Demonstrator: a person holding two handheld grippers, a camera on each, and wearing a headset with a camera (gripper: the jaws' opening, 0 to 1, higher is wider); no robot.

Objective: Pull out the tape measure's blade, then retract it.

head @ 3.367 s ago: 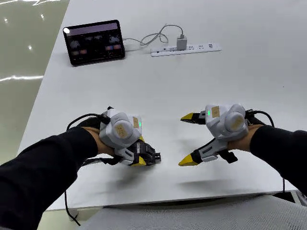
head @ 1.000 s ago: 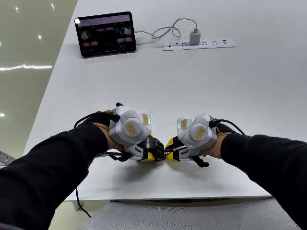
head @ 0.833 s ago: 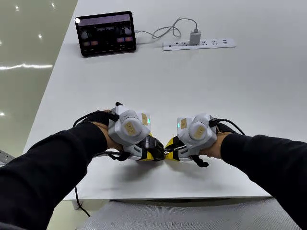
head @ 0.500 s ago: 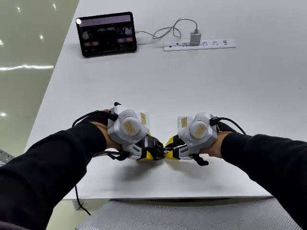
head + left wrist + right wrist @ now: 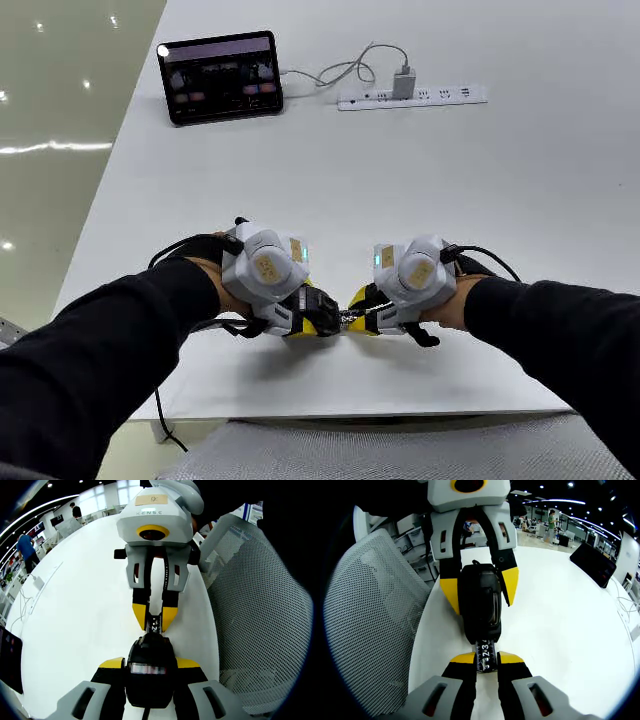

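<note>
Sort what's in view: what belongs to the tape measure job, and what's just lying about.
Job in hand: tape measure, clamped in the left gripper; its blade, pinched by the right gripper.

Lying about: tablet, power strip, charger with cable, mesh chair.

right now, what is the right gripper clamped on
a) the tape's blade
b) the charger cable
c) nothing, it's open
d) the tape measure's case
A: in the right gripper view, the right gripper has its yellow tips closed on the numbered blade, while the left gripper holds the case.
</note>
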